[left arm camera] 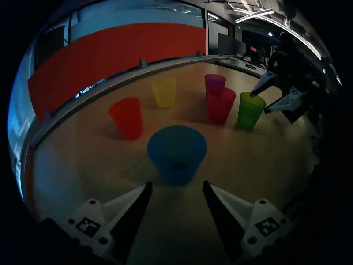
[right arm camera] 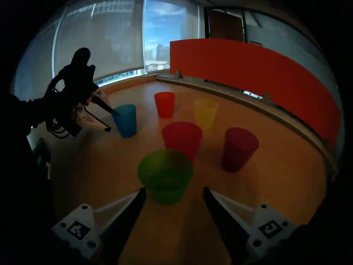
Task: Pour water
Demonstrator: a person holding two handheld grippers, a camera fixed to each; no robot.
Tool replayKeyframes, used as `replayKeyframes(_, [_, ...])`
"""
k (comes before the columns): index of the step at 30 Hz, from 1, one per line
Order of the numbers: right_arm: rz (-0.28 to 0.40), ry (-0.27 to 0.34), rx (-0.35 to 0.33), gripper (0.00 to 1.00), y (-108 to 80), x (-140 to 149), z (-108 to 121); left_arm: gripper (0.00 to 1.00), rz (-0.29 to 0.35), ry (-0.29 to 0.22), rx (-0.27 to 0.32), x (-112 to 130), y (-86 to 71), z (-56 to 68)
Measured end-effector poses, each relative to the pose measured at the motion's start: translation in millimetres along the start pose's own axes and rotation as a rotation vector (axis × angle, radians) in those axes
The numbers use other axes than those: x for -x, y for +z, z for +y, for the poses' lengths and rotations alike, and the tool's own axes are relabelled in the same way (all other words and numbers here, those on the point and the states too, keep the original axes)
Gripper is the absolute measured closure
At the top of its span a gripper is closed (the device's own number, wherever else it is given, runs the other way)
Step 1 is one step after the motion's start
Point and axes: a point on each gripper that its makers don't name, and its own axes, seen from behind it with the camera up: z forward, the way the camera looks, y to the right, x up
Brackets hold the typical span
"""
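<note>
Left gripper: your left gripper (left arm camera: 176, 185) sits low over the wooden worktop (left arm camera: 88, 176). Its fingers are spread wide and grip nothing.
Blue cup: a blue cup (left arm camera: 176, 152) stands upright just ahead of those fingertips, centred on the gap. You cannot tell whether they touch it.
Right gripper: your right gripper (right arm camera: 173, 191) is also spread wide, with nothing clamped between its fingers.
Green cup: a green cup (right arm camera: 165, 174) stands upright just ahead of the right fingertips, in line with the gap.
From across: in the left gripper view, the right gripper's fingers reach either side of the green cup's rim. In the right gripper view, the left gripper's tips lie at the blue cup's side.
Other cups: a red cup (right arm camera: 182, 138) stands just behind the green one, with a purple cup (right arm camera: 238, 148) beside it. An orange cup (right arm camera: 164, 104) and a yellow cup (right arm camera: 205, 112) stand farther back. All four are upright.
Water: you cannot tell whether any cup holds water.
Surroundings: an orange-red panel (right arm camera: 256, 70) runs along the worktop's far edge, and a window (right arm camera: 161, 35) shows sky.
</note>
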Motion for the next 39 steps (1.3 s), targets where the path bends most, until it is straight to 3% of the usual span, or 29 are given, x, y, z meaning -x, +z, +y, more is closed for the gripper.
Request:
replayKeyframes(12, [0.09, 0.067, 0.115, 0.0, -31.4, -11.6, 15.9, 0.16, 0.082, -0.027, -0.102, -2.2, -37.5, -9.6])
replayKeyframes(30, [0.255, 0.135, 0.319, 0.01, -72.2, -40.5, 40.7, 0.16, 0.33, -0.168, -0.303, -27.5, -99.2, -38.9])
replayKeyframes(39, [0.344, 0.164, 0.437, 0.01, -88.1, -59.1, 69.7, 0.16, 0.45, -0.221, -0.411, -49.2, -125.0, -57.4])
